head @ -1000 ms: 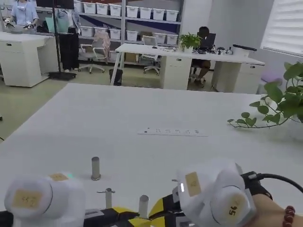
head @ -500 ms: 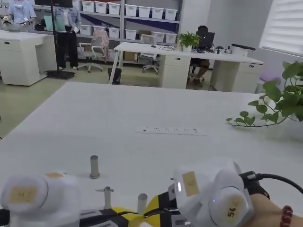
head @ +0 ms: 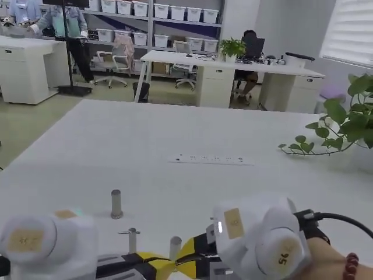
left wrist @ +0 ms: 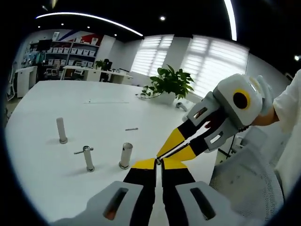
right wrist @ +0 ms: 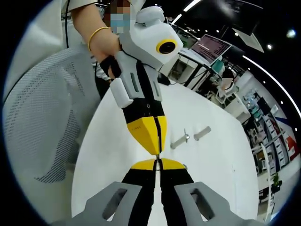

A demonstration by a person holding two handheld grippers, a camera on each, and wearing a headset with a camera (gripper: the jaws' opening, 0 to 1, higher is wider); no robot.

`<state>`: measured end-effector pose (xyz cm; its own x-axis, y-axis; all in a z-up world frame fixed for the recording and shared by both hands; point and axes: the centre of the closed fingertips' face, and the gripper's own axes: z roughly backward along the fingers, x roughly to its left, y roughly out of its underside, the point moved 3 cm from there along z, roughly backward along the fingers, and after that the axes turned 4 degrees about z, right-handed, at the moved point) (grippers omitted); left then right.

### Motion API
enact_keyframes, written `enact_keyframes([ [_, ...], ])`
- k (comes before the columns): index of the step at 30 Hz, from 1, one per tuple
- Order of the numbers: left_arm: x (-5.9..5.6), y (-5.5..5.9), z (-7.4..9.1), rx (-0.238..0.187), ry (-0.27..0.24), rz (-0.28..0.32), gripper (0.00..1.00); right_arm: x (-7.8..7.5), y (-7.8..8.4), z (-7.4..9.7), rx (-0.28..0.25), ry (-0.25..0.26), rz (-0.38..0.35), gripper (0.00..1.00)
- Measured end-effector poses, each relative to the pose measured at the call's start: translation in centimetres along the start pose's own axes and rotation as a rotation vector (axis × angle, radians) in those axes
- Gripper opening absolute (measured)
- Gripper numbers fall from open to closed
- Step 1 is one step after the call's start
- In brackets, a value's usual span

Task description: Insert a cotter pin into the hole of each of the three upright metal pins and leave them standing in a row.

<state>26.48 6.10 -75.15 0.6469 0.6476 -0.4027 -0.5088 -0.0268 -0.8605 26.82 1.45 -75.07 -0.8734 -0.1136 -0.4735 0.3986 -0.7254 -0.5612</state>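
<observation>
In the left gripper view, three upright metal pins stand in a row on the white desk (left wrist: 42, 94). The leftmost pin (left wrist: 61, 130) is plain. The middle pin (left wrist: 88, 158) has a cotter pin (left wrist: 79, 151) through its top. The third pin (left wrist: 125, 155) stands just left of the left hand-held gripper (left wrist: 159, 163), whose jaws are clenched. A loose cotter pin (left wrist: 131, 129) lies farther off on the desk. From the right, the right hand-held gripper (left wrist: 162, 157), also clenched, meets it tip to tip. Whether anything is pinched there is too small to tell.
</observation>
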Motion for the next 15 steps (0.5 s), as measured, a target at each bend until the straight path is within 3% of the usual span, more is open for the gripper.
enact_keyframes([
  [6,0.0,-0.1,-0.1,-0.003,0.0,-0.012,0.01,-0.2,0.2,-0.1,-0.009,0.002,-0.038,0.05],
  [15,0.2,-0.2,-0.1,0.0,0.009,-0.043,0.0,-0.4,1.1,-0.1,-0.05,-0.006,-0.185,0.11],
])
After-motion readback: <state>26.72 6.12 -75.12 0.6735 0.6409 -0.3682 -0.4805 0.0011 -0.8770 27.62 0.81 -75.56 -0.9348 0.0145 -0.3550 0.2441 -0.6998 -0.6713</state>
